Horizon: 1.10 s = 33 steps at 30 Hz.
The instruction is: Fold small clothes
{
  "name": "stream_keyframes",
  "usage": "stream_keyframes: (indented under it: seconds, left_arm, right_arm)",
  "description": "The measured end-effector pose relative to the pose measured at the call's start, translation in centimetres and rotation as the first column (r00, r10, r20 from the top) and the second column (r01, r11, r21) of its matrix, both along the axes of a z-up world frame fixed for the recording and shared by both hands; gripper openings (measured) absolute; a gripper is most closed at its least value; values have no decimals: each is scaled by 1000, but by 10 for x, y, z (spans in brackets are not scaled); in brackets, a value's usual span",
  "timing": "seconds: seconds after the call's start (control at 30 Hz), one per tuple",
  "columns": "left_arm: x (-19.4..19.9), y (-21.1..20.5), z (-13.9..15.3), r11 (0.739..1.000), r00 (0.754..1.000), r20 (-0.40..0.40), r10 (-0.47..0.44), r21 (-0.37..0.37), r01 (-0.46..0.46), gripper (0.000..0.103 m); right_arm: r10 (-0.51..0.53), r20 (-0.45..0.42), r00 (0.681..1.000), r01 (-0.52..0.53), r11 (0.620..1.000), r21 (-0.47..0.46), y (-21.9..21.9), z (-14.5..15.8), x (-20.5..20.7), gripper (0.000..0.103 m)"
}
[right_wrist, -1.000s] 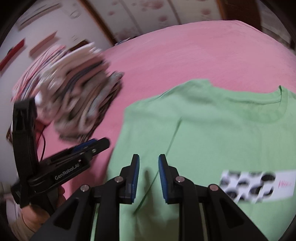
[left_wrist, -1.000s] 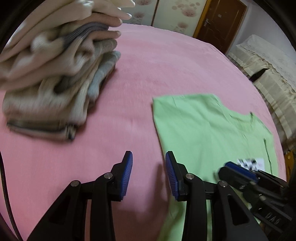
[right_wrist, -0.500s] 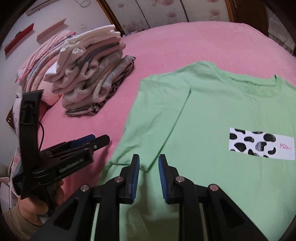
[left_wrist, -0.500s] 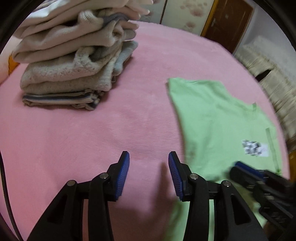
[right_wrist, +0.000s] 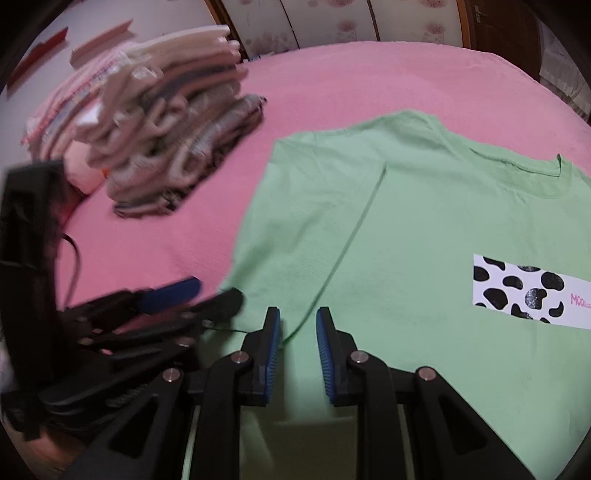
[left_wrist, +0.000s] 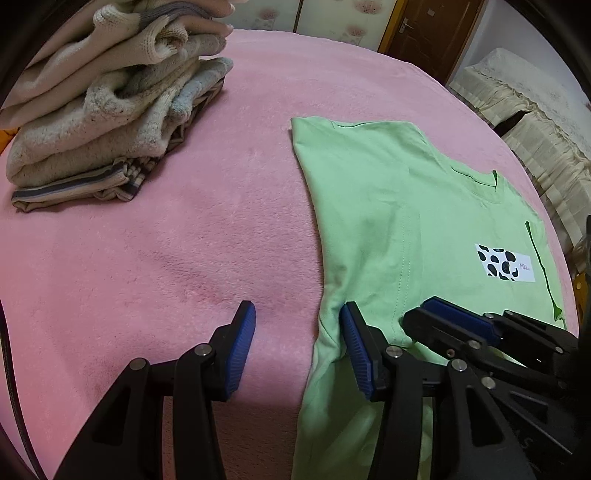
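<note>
A light green T-shirt (left_wrist: 399, 221) with a cow-print label (left_wrist: 504, 263) lies flat on the pink blanket (left_wrist: 166, 240); it also shows in the right wrist view (right_wrist: 424, 229). My left gripper (left_wrist: 297, 325) is open and empty, straddling the shirt's left edge below the sleeve. My right gripper (right_wrist: 298, 326) is open and empty, low over the sleeve seam. Each gripper shows in the other's view, the right one (left_wrist: 458, 321) just right of the left, the left one (right_wrist: 173, 295) just left of the right.
A stack of folded knitted clothes (left_wrist: 110, 110) stands at the far left of the blanket, also in the right wrist view (right_wrist: 166, 140). A cream-covered sofa (left_wrist: 524, 110) and a brown door (left_wrist: 424, 33) lie beyond the bed.
Both grippers have dropped closer to the shirt's left sleeve. The left gripper has opened a little wider. The shirt has not moved.
</note>
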State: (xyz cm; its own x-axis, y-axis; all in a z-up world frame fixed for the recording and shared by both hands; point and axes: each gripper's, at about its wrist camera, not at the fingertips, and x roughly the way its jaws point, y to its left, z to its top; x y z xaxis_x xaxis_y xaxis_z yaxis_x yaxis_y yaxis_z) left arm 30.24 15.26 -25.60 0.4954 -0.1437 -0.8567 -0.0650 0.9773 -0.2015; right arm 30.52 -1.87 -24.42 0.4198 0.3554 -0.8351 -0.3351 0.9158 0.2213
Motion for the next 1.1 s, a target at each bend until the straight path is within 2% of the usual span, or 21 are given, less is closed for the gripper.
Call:
stream_keyframes:
  seconds: [0.3, 0.57, 0.83, 1.0, 1.1]
  left_arm:
    - [-6, 18, -3, 997, 998, -8, 56, -49, -57, 48]
    - [-34, 15, 20, 995, 998, -19, 65, -79, -67, 55]
    - [-90, -2, 72, 995, 999, 30, 43, -90, -40, 56]
    - [-127, -18, 116, 995, 993, 111, 45, -92, -35, 67]
    - [-150, -27, 146, 996, 984, 172, 36, -84, -22, 70]
  right_arm:
    - [0, 12, 1000, 0, 999, -40, -4, 3, -10, 17]
    - [-19, 1, 1000, 19, 1000, 5, -24, 26, -47, 17]
    - [-55, 35, 998, 54, 998, 42, -57, 71, -100, 17]
    - [-99, 86, 991, 92, 993, 80, -80, 109, -136, 17]
    - [-129, 126, 984, 117, 988, 101, -95, 133, -159, 19]
